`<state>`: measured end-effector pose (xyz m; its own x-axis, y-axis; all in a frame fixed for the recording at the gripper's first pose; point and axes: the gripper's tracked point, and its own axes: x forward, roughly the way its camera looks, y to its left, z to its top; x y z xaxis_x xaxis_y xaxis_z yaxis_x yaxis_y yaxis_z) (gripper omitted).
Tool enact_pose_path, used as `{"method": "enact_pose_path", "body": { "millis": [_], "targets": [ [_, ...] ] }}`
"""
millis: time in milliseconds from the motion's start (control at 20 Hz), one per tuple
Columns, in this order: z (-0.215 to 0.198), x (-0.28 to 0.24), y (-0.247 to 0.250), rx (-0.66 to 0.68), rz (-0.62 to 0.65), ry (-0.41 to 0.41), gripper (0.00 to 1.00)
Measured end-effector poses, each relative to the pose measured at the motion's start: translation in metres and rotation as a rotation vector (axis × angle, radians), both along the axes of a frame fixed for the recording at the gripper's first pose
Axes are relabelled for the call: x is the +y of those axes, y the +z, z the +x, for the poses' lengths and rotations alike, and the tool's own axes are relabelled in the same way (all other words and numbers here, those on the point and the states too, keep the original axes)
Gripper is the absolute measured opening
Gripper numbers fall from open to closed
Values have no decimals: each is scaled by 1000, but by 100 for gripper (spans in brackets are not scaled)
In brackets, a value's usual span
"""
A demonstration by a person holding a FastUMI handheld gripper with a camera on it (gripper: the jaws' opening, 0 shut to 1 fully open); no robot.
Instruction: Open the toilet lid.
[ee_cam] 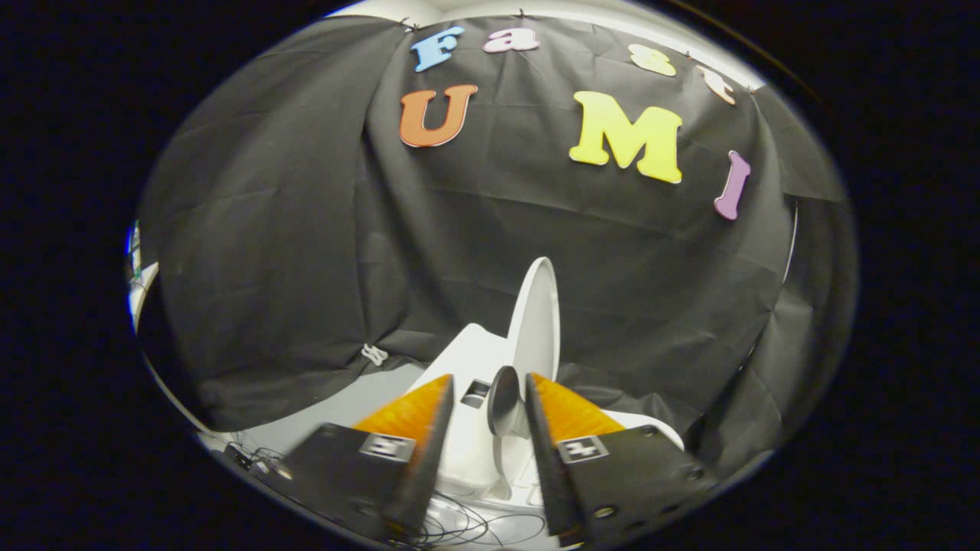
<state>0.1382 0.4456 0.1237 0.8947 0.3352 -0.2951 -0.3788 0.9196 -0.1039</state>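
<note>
The lid [536,321] stands nearly upright at the centre of the frame, seen edge-on, its top rising against the black cloth [306,252]; its lower end runs down to the toilet [471,444] just ahead of the fingers; judged from that, the lift is almost done. The gripper [485,394] sits low centre, its fingers set narrowly apart with a gap between; a dark rounded part shows in that gap near the lid's base, but whether either finger touches it I cannot tell, and both plainly do not press on the lid. To finish well, I would push gently on the lid's face until it passes upright and leans back of itself; keep the push low and slow, since a hard shove could knock it against whatever stands behind; then draw the fingers straight back, clear of the hinge. Loose cables [467,528] lie at the lower centre, under the fingers; keep clear of them.
</note>
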Motion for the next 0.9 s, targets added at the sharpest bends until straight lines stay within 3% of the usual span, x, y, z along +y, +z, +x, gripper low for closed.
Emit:
{"method": "enact_pose_path", "body": {
  "millis": [100,250,400,650,900],
  "targets": [
    [1,-14,25,-70,51,-43,81],
    [-7,-28,61,-180,106,-56,87],
    [-23,-53,91,-265,170,-47,99],
    [-58,-128,120,-390,268,-80,100],
    [-80,-220,88,-382,336,-161,100]
  ]
}}
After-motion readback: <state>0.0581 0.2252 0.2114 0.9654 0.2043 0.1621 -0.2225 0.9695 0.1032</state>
